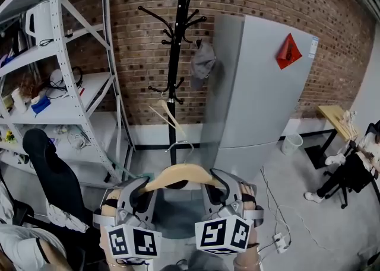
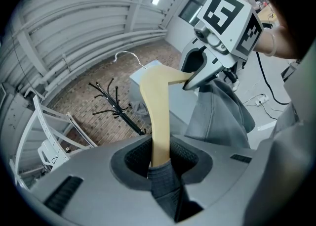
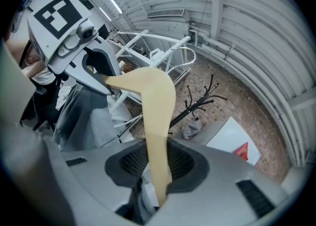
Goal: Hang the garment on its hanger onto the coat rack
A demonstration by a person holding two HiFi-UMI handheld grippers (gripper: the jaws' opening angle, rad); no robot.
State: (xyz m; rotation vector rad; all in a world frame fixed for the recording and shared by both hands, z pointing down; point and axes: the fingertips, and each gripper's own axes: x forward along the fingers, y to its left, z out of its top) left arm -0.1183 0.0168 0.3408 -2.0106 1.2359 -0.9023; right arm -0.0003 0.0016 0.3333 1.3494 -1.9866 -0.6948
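Left gripper (image 1: 139,190) and right gripper (image 1: 217,187) held hanger (image 1: 181,174) in front of coat rack (image 1: 176,56).
Each gripper's jaws clamped one wooden end; grey garment (image 2: 217,116) draped under the hanger, well apart from the rack.

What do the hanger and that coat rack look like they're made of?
The hanger: probably wood, pale tan, smooth and matte; its thin silvery hook looks like metal wire. The coat rack: likely metal, slim black curved arms, painted-looking finish.
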